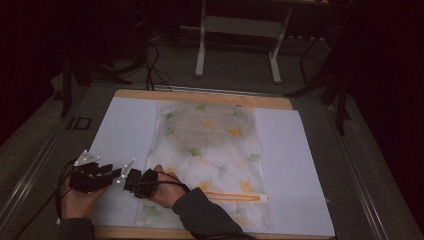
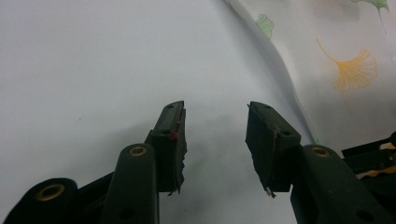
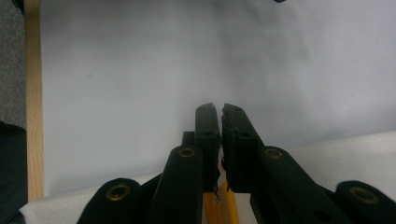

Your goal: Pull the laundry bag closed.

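A see-through bag point(image 1: 210, 145) printed with yellow and green leaves lies flat on a white sheet point(image 1: 125, 130), its orange zipper point(image 1: 235, 197) at the near end. My right gripper point(image 1: 127, 182) reaches across to the bag's near left corner. In the right gripper view its jaws point(image 3: 219, 109) stand pressed together, with the orange zipper point(image 3: 226, 205) caught between their rear parts and the bag's pale edge point(image 3: 327, 154) beneath. My left gripper point(image 1: 115, 171) hovers just left of it, open over the bare sheet point(image 2: 93, 70), nothing between its jaws point(image 2: 215, 126). The bag's edge point(image 2: 345, 56) lies to its right.
The sheet rests on a wooden board point(image 1: 200, 97), whose edge point(image 3: 32, 93) also runs along the left of the right gripper view. Beyond the board are dark floor, cables point(image 1: 155, 65) and a white table frame point(image 1: 240, 45). A dark sleeve point(image 1: 205, 215) crosses the bag's near end.
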A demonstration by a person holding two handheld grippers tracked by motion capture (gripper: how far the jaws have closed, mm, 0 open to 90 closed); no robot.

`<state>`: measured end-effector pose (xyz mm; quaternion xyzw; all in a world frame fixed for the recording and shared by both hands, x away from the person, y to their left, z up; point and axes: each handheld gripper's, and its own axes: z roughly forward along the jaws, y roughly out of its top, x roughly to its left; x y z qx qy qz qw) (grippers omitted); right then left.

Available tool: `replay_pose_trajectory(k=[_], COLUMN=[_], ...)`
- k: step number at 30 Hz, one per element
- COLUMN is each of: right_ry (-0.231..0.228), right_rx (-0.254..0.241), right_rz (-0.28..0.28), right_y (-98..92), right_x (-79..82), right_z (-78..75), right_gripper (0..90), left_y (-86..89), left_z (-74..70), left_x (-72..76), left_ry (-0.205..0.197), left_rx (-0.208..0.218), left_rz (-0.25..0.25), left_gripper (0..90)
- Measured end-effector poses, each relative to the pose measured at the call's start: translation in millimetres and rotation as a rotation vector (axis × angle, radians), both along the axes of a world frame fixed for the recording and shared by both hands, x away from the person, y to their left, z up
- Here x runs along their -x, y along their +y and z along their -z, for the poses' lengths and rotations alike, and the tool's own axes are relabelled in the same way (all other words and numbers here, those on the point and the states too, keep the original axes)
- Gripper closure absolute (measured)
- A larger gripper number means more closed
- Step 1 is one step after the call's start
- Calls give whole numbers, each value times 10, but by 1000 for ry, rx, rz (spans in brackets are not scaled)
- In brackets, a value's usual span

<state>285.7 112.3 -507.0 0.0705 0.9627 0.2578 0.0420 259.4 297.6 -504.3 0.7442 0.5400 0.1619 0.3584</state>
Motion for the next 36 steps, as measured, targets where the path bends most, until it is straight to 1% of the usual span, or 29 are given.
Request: replay_pose_trajectory(k=[5, 7, 11, 14, 15, 18, 23, 28, 32, 34, 36], right_ry=[-14, -21, -23, -28, -19, -10, 0, 9, 14, 4, 9], right_rx=[-9, -22, -28, -30, -37, -51, -47, -49, -45, -39, -39], right_rz=[-2, 3, 14, 34, 49, 83, 116, 141, 149, 167, 183], right_y=[-33, -88, -141, -206, -229, -272, -310, -308, -286, -288, -299], right_x=[14, 31, 34, 35, 30, -1, -46, -83, -95, -107, -132], right_z=[-45, -100, -130, -141, -141, -143, -143, -114, -87, -79, -74], right_gripper=[866, 865, 863, 863, 862, 844, 811, 772, 747, 739, 740], left_y=[6, 8, 1, 1, 1, -1, 3, -3, 7, 9, 5], left_z=[-1, 0, 1, 0, 1, 2, 0, -1, -1, -3, -2], left_x=[3, 3, 2, 3, 4, 3, 3, 3, 5, 5, 5], left_ry=[-3, -4, -2, -4, -4, -4, -5, -5, -7, -7, -8], left_rx=[2, 4, 1, 2, 3, 1, 1, 1, 2, 3, 3], left_rz=[-2, -4, -4, -5, -6, -4, -6, -5, -6, -7, -6], left_gripper=[577, 577, 577, 577, 577, 577, 577, 577, 577, 577, 577])
